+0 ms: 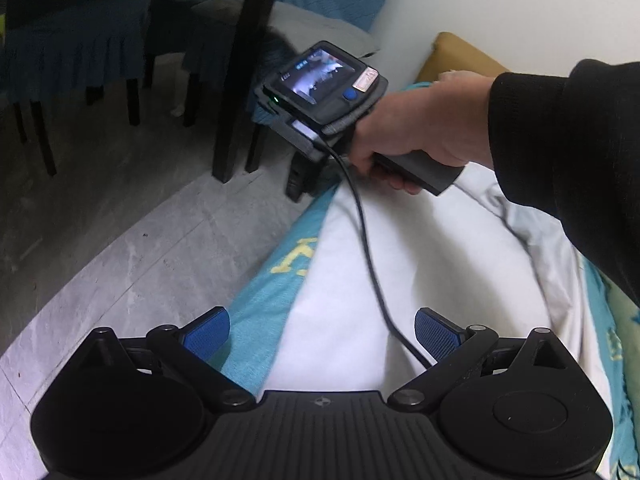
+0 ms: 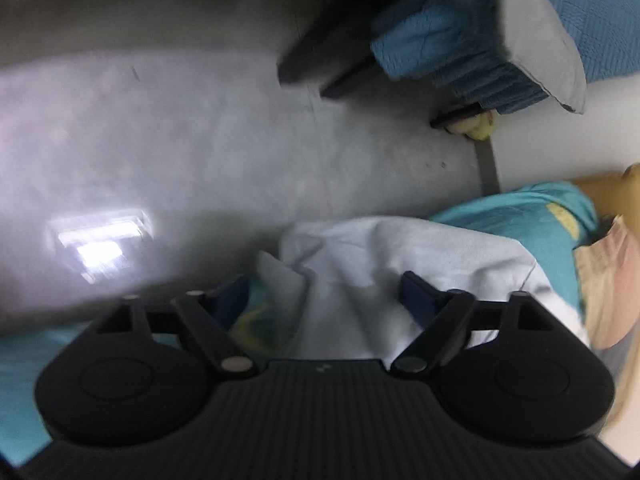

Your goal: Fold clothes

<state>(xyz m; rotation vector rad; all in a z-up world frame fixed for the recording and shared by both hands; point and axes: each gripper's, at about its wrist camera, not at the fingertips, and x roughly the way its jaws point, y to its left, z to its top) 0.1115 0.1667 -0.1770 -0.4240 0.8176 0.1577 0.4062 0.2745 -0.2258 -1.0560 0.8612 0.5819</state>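
A white garment (image 1: 400, 264) lies spread on a teal bed sheet (image 1: 272, 300) along the bed's edge. My left gripper (image 1: 322, 336) hovers open just above the garment's near part, its blue pads (image 1: 208, 336) wide apart with nothing held. A hand (image 1: 408, 128) in a black sleeve holds my right gripper (image 1: 304, 184) down at the garment's far corner. In the blurred right wrist view, my right gripper (image 2: 324, 300) is open, and rumpled white cloth (image 2: 380, 248) lies between and under its fingers.
Grey floor (image 1: 120, 240) runs along the bed's left side. Beyond stand a dark table leg (image 1: 240, 80) and chairs with blue covers (image 1: 72, 48). A yellow cushion (image 1: 452, 56) sits at the bed's far end, with peach cloth (image 2: 604, 264) on the right. A black cable (image 1: 368, 248) crosses the garment.
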